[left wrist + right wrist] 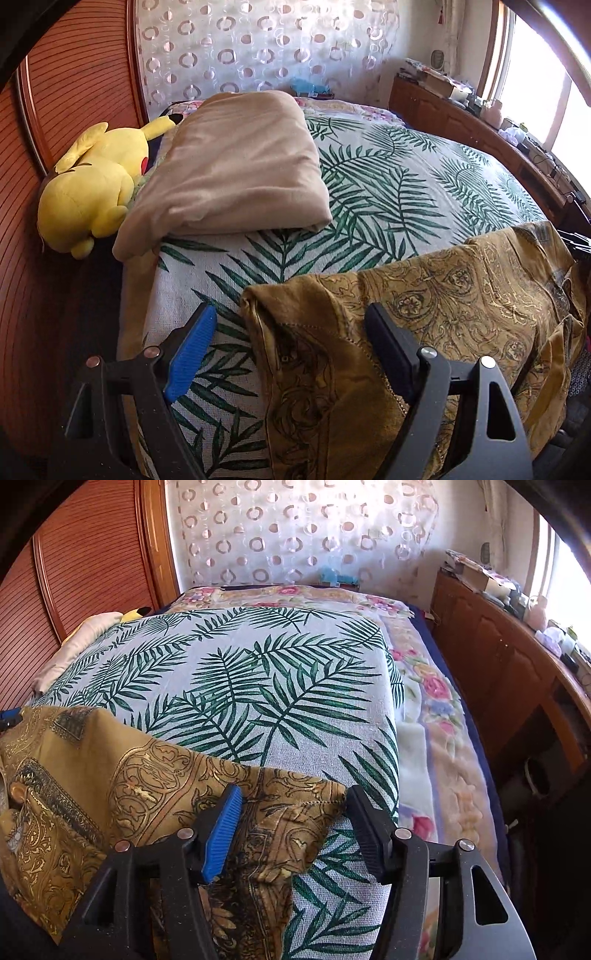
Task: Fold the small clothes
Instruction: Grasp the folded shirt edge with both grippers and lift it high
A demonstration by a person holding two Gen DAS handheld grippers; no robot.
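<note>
Across the near edge of the bed (369,206), on its coarse-woven palm-leaf cover (258,686), we see the garment (461,295): thin mustard cloth printed with dark and gilt scrollwork, rumpled, its stitched hem drooping over the edge. Our left tongs (291,347) stand wide open around its left corner, one ribbed blue pad (190,356) over bare cover. Our right tongs (293,829) gape likewise around its right corner, gripping nothing. Farther back lie a soft folded beige blanket (236,162) and a yellow plush toy (92,192).

Gold garment (155,786) between spread hand-held gripper (291,812)
</note>
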